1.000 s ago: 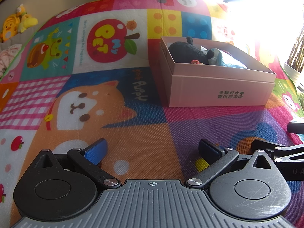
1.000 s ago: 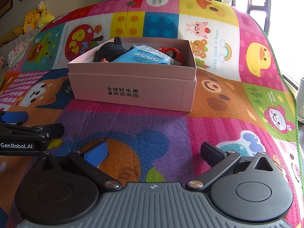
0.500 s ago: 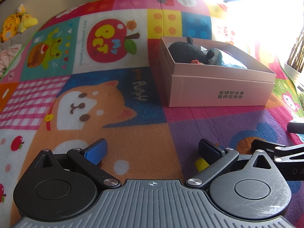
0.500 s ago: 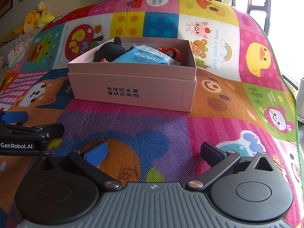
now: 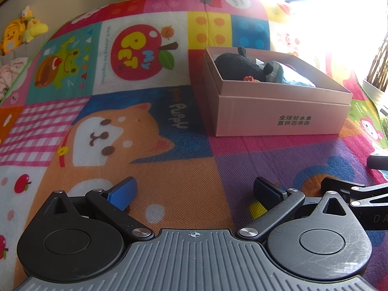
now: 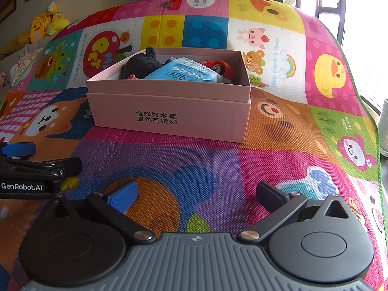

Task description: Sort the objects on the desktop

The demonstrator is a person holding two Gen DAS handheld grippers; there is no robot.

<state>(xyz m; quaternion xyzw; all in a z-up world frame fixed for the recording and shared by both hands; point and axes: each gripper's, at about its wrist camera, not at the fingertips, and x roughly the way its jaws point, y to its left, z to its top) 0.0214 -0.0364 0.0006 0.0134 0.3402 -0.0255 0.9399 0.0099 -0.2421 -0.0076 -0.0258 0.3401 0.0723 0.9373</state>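
Observation:
A pink cardboard box point(image 6: 169, 118) stands on the colourful play mat point(image 6: 218, 169), ahead of both grippers. Inside it lie a black plush toy point(image 6: 143, 64), a blue packet point(image 6: 184, 72) and a red toy point(image 6: 218, 66). From the left wrist view the box point(image 5: 281, 116) sits ahead to the right, with the black plush point(image 5: 240, 66) showing over its rim. My left gripper point(image 5: 194, 191) hovers low over the mat, open and empty. My right gripper point(image 6: 196, 194) is also open with nothing between its fingers. The left gripper's side point(image 6: 29, 169) shows at the right view's left edge.
Yellow plush toys point(image 6: 43, 28) lie beyond the mat's far left edge, near a wall. A bright window point(image 6: 351, 4) is at the right. A white object point(image 6: 384, 126) stands off the mat's right edge. The mat point(image 5: 135, 133) left of the box bears only its prints.

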